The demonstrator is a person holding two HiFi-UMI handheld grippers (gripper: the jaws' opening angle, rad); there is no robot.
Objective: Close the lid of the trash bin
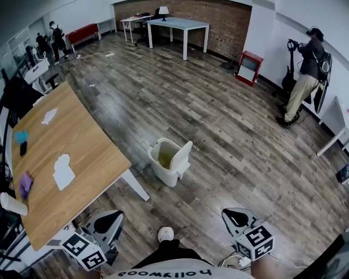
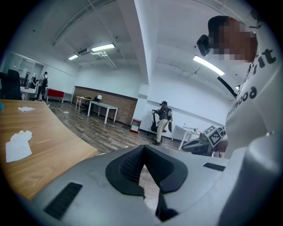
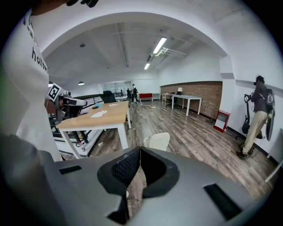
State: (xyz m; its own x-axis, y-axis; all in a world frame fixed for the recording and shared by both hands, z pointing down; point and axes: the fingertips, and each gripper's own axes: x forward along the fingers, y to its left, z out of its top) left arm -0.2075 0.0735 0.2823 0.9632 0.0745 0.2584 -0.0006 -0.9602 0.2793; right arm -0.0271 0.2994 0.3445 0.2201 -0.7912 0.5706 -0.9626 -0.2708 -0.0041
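**Surface and room.** The floor (image 1: 229, 125) is grey-brown wood plank. The trash bin (image 1: 163, 163) stands on it in the open. Its lid (image 1: 184, 156) is raised, upright on the bin's right edge, and the inside shows yellowish. A wooden table (image 1: 82, 158) with white legs lies left of the bin, its nearest corner just beside it. White paper sheets (image 1: 62, 171) lie on the tabletop. Well beyond the bin are a white table (image 1: 180, 24) and a brick wall (image 1: 218, 16). A person (image 1: 306, 71) stands far to the bin's right, by the white wall.

**Tools.** The left gripper (image 1: 112, 219) and right gripper (image 1: 235, 217) are held low on the near side of the bin, well apart from it. On each, the jaws are together at the tips with nothing between them.

**Hidden or cut off.**
- In the right gripper view, the gripper body covers the lower part of the bin.
- The head view cuts off the table's left edge.

**Differences between views.**
- The head view alone looks down into the bin.
- The right gripper view shows the lid edge-on past its jaws.
- Each gripper view shows ceiling light strips (image 3: 155, 46) and the opposite gripper.
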